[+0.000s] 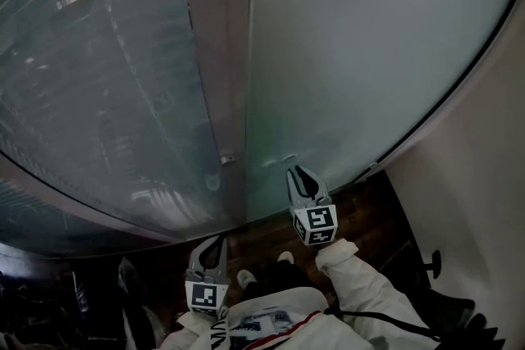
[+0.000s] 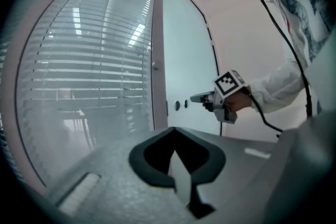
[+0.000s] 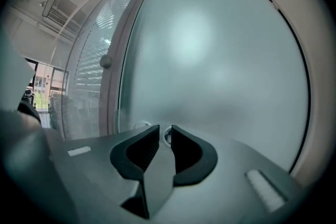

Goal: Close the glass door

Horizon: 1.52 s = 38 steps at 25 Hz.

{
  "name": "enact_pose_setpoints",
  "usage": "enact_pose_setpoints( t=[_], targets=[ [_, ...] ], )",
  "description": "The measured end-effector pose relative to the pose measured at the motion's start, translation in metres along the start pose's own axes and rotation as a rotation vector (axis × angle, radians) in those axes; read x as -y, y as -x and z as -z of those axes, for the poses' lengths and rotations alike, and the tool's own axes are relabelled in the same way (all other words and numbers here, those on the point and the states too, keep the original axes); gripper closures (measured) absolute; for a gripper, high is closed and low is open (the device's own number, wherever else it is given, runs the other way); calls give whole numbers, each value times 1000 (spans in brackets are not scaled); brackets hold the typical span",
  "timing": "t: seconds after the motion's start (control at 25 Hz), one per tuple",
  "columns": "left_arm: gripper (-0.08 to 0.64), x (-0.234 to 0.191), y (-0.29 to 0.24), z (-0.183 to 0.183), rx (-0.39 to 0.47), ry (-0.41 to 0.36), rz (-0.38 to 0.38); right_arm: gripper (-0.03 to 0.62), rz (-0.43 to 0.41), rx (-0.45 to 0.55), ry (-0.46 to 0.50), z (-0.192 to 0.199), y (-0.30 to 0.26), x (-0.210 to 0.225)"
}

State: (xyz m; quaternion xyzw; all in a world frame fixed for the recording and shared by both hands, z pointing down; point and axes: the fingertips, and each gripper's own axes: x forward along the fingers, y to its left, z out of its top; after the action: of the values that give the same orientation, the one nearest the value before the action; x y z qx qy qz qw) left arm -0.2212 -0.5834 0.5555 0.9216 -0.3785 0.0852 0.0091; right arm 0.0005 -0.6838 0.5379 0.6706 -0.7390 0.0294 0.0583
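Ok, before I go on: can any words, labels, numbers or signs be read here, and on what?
None can be read in any view.
On the right gripper its cube, on the left gripper its cube: black-and-white square patterns, no letters.
On the person's jacket, a print: too blurred to read.
On the glass door and its frame: no label or sign.

The right tongs (image 1: 296,170) point at the glass door (image 1: 369,53), left tongs (image 1: 216,241) lower.

glass door (image 1: 361,53): 1 | slatted pane (image 1: 98,94): 1 | left tool (image 1: 217,242) + right tool (image 1: 297,171): 2 | marker cubes (image 1: 316,224): 2
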Motion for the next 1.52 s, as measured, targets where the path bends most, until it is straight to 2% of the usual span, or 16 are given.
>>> enact_pose_setpoints(
  t=[0.2, 0.56, 0.76, 0.96, 1.12, 1.36, 1.52],
  targets=[
    [561, 20, -14, -10, 31, 6, 26, 565, -6, 1, -25, -6, 44, 6],
    [561, 59, -9, -22, 42, -37, -4, 584, -83, -16, -57, 3, 135, -4],
    [561, 111, 9, -39, 22, -80, -20, 584, -122, -35, -99, 16, 209, -1],
    [561, 172, 33, -45, 40, -102, -44, 584, -186, 5, -135, 18, 272, -3],
    [561, 228, 60, -46, 53, -119, -83, 585, -241, 37, -125, 20, 323, 6],
    [561, 284, 108, -44, 26, -141, -123, 585, -281, 73, -143, 15, 387, 9],
    [561, 311, 132, -44, 22, -143, -136, 584, -271, 73, -155, 19, 420, 9]
  ],
)
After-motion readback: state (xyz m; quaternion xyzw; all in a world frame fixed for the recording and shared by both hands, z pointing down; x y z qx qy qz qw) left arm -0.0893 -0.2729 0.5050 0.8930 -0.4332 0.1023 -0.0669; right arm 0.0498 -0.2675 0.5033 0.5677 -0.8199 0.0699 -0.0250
